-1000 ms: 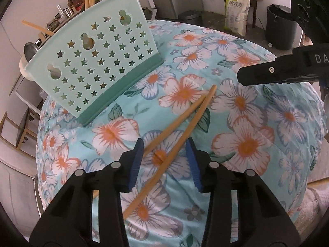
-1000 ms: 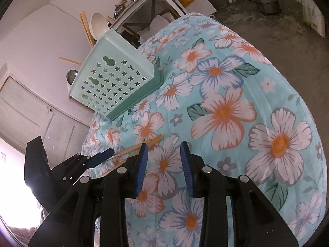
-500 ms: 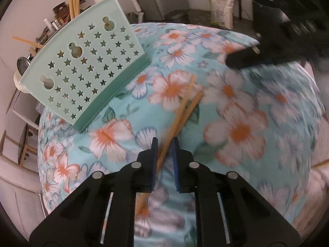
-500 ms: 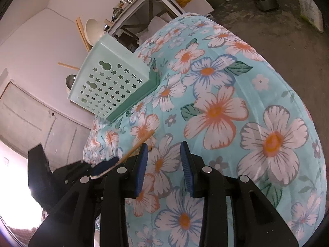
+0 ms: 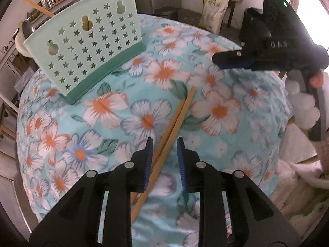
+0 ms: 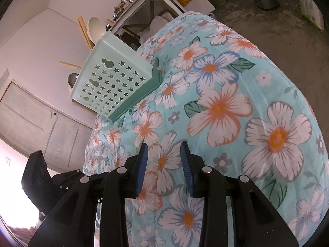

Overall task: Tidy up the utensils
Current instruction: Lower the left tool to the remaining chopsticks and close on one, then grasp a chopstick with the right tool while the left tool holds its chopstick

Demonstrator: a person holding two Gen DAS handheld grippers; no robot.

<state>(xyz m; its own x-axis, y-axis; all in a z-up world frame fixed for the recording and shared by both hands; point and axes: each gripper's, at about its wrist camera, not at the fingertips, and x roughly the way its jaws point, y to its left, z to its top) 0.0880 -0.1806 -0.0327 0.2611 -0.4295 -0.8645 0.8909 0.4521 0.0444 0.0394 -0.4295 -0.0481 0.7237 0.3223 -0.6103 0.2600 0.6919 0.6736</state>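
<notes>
Open floral tablecloth (image 5: 98, 107) between left gripper (image 5: 164, 142) and teal utensil rack (image 5: 86, 41): clear lane. Rack stands at far-left table edge, perforated front wall upright, blocks approach from front; top open, chopsticks and spoon already sticking out. Chopstick pair (image 5: 174, 119) lies between left pads as jaws open, tips running toward table centre. Right gripper (image 5: 218, 60) hangs over far-right cloth, blocks that side. Right view: wide bare cloth (image 6: 236, 107) ahead of right gripper (image 6: 164, 146), nothing between its pads.
</notes>
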